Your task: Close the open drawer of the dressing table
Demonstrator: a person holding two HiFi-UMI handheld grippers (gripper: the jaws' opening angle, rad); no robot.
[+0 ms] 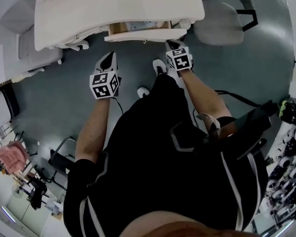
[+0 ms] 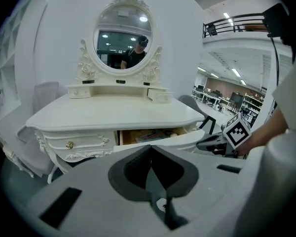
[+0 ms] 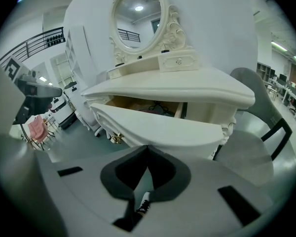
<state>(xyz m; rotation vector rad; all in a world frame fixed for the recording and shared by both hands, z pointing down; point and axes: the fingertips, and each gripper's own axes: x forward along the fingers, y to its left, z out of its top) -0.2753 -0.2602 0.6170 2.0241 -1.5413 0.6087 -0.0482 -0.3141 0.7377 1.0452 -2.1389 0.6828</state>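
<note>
The dressing table (image 1: 89, 9) fills the top of the head view, its white top seen from above. Its drawer (image 1: 144, 32) stands pulled out at the upper centre of that frame, the wooden inside showing behind the curved white front.

The left gripper (image 1: 108, 59) hangs left of centre over bare grey floor (image 1: 54, 98), well short of the table. In the left gripper view its jaws are pressed together with nothing between them (image 2: 150, 152). Beyond them the drawer (image 2: 155, 136) gapes at mid-frame under the tabletop. A closed drawer with a brass knob (image 2: 69, 144) sits to its left, and the oval mirror (image 2: 122, 33) rises above.

The right gripper (image 1: 173, 43) sits just under the drawer's right end in the head view. Its own view shows the jaws closed and empty as well (image 3: 148, 149). The drawer front (image 3: 158, 127) spreads across the middle of that frame just beyond the tips, and I cannot tell whether they touch it.

A grey chair (image 1: 222, 19) stands at the upper right of the head view, beside the table's right end, apart from the drawer. A pink cloth (image 1: 12, 157) lies far off at the lower left. The person's black clothing (image 1: 177, 172) covers the lower half of the frame. Nothing stands between either gripper and the drawer front.
</note>
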